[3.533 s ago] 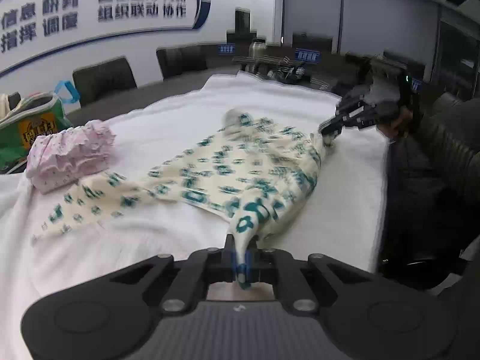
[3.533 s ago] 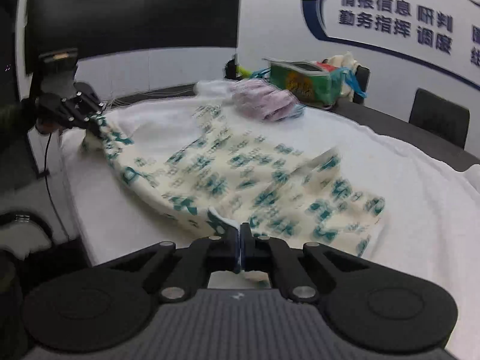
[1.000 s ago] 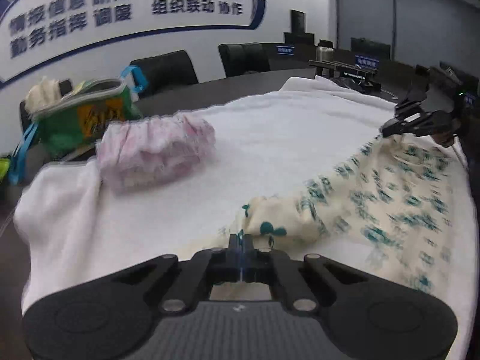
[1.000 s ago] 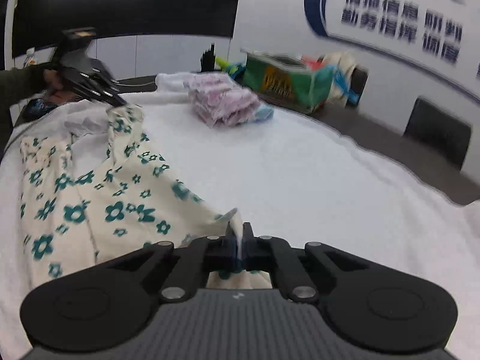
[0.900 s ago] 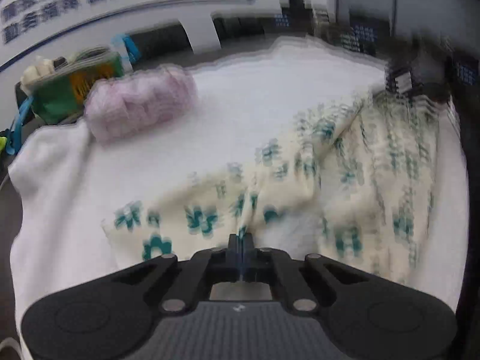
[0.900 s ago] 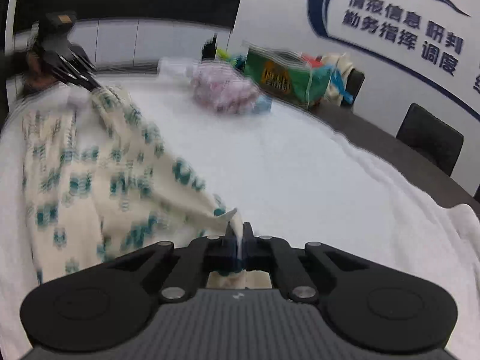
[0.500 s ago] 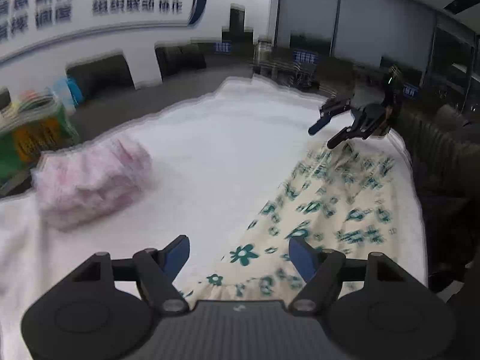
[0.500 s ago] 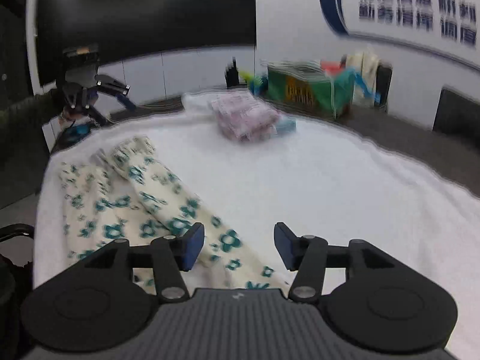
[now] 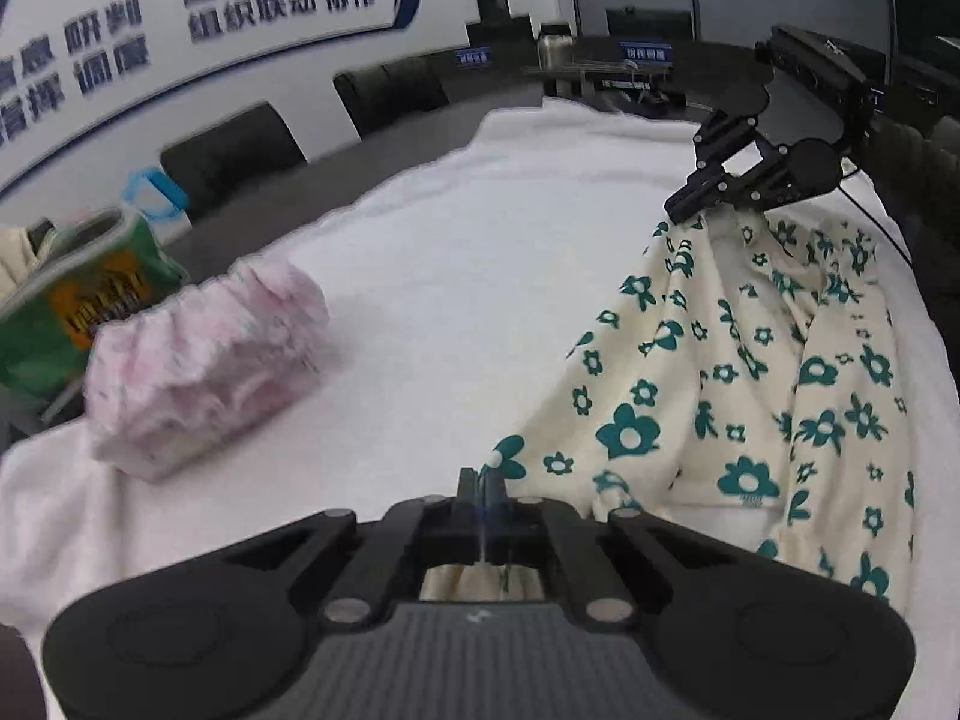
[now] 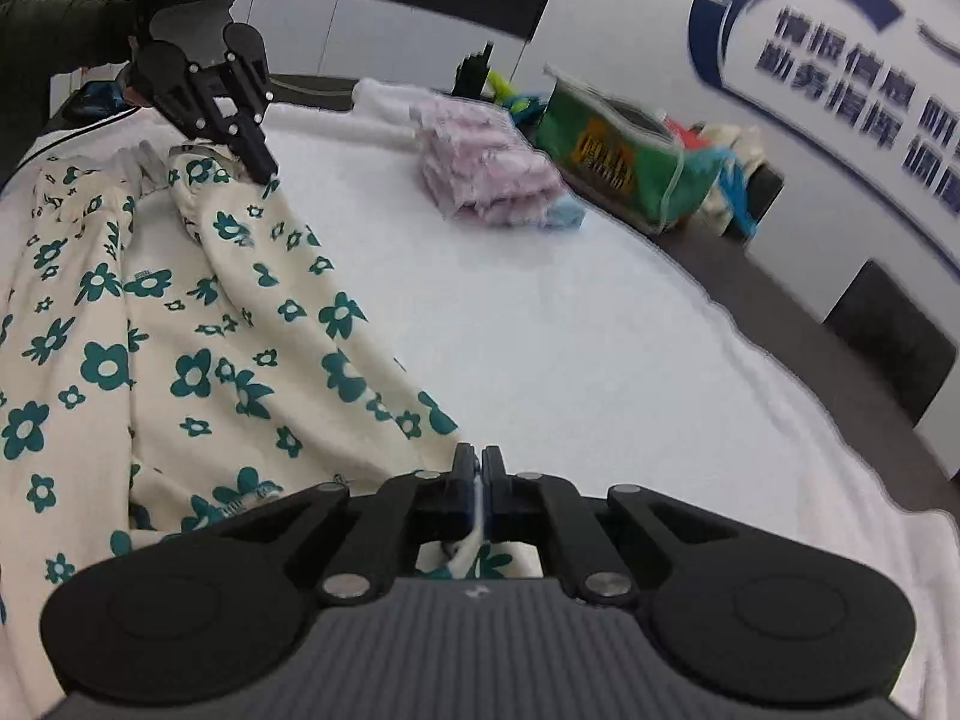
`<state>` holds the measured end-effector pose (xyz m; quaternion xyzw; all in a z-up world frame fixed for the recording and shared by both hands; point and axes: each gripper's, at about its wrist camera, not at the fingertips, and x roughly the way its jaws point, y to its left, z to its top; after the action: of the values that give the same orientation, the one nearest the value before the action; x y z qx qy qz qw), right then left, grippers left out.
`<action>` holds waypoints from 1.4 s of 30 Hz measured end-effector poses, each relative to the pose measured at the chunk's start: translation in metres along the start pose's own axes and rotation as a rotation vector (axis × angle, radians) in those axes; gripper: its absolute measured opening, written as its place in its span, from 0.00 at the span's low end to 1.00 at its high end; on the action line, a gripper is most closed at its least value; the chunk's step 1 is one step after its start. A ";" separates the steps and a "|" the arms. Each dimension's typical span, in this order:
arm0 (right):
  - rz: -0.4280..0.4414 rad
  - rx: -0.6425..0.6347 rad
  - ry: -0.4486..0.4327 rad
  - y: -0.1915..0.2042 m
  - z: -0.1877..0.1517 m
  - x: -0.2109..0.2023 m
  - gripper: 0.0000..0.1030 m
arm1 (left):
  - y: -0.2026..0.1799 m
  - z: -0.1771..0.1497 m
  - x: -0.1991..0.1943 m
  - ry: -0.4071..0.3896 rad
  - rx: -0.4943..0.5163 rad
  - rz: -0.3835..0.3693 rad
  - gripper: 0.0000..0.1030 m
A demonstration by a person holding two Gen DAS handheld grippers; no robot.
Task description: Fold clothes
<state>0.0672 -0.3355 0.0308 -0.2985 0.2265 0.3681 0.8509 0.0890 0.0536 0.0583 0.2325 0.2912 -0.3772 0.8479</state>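
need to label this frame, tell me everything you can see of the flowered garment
The flowered garment is cream cloth printed with teal flowers, large and small, and looks soft and knit-like. It lies in long rumpled folds on the white table cover, near the cover's edge. A small label shows on it. The left gripper is shut on one edge and the right gripper on another, each pinching a thin bit of fabric. It lies apart from the pink folded pile.
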 end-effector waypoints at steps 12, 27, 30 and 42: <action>-0.217 -0.120 -0.083 0.066 -0.007 -0.065 0.02 | -0.112 -0.025 -0.057 -0.134 0.309 0.303 0.00; 0.225 0.011 0.099 0.051 0.007 -0.025 0.39 | -0.039 -0.007 -0.028 -0.079 0.040 0.004 0.57; 0.280 0.058 0.154 0.044 0.000 -0.001 0.24 | -0.025 -0.012 0.002 0.015 0.032 -0.026 0.47; 0.034 -0.006 0.124 0.033 0.003 0.022 0.31 | -0.005 -0.032 0.004 -0.017 -0.087 0.074 0.02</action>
<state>0.0559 -0.3042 0.0087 -0.3192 0.2827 0.3641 0.8280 0.0767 0.0681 0.0312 0.2029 0.2913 -0.3346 0.8730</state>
